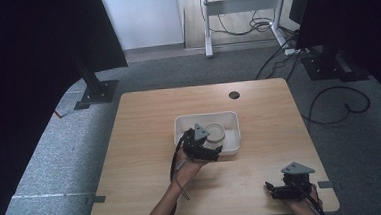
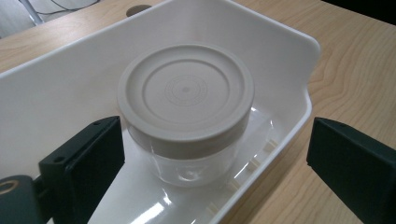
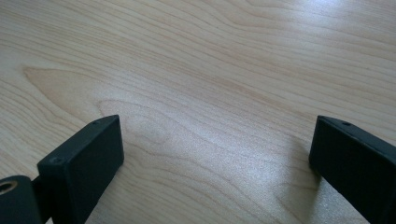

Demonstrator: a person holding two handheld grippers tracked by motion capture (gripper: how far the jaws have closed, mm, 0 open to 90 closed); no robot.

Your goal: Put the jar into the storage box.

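I hold my left gripper (image 2: 212,154) wide open at the near side of the white tray (image 2: 299,60), its jaws spread either side of the jar (image 2: 187,116) and not touching it. To do this well, I judge I should ease forward until both jaws flank the clear body just below the lid, keep the right jaw from catching the tray's rim, which it looks to stand outside of, and close evenly so the jar does not tip or slide on the glossy floor. My right gripper (image 1: 284,191) is open too, holding nothing, low over bare wood near the near right corner of the surface (image 1: 144,120).

The jar stands upright inside the tray, which sits near the middle of the surface. It is short and round, with a clear, seemingly empty body and a broad cream lid (image 2: 186,91) marked with concentric rings.
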